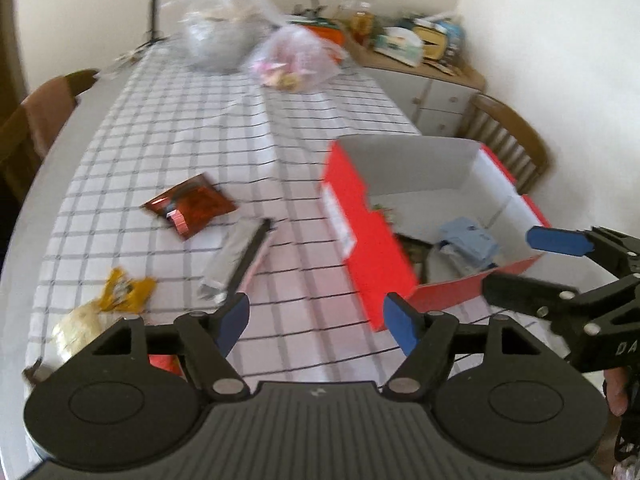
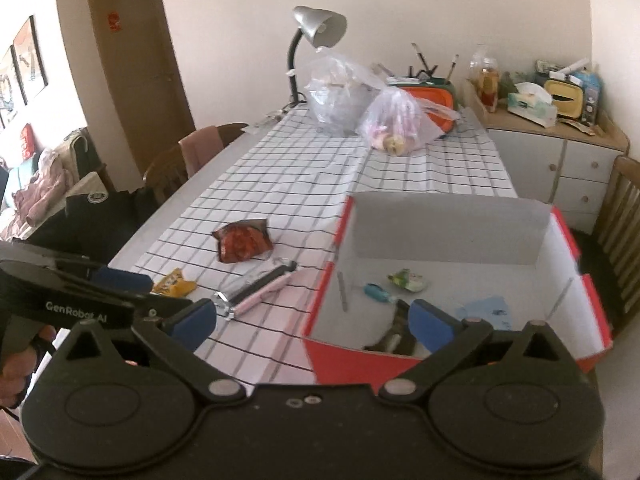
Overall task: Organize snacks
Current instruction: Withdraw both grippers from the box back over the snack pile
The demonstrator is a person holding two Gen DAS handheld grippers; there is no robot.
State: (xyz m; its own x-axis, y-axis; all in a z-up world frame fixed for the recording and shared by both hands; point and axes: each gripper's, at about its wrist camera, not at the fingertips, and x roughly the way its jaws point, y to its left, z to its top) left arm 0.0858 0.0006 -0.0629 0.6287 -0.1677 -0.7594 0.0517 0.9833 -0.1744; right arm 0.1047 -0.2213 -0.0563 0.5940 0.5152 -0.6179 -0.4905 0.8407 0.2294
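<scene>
Glossy foil pkt (image 2: 241,242), cardboard box (image 2: 448,224)

- White tablecloth (image 2: 280,184) with a thin black grid pattern.
- Open cardboard box (image 2: 564,240), red outside, pale grey-white inside.
- Crumpled foil snack packet (image 2: 242,242), dark red.
- Small snack wrapper (image 2: 174,283), yellow.
- Slim stick packet (image 2: 262,294), pink.

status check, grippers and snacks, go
Left gripper open, empty; right gripper open, empty. Red snack packet, yellow packet and long sachets on tablecloth, outside red box. Nothing blocking.
</scene>
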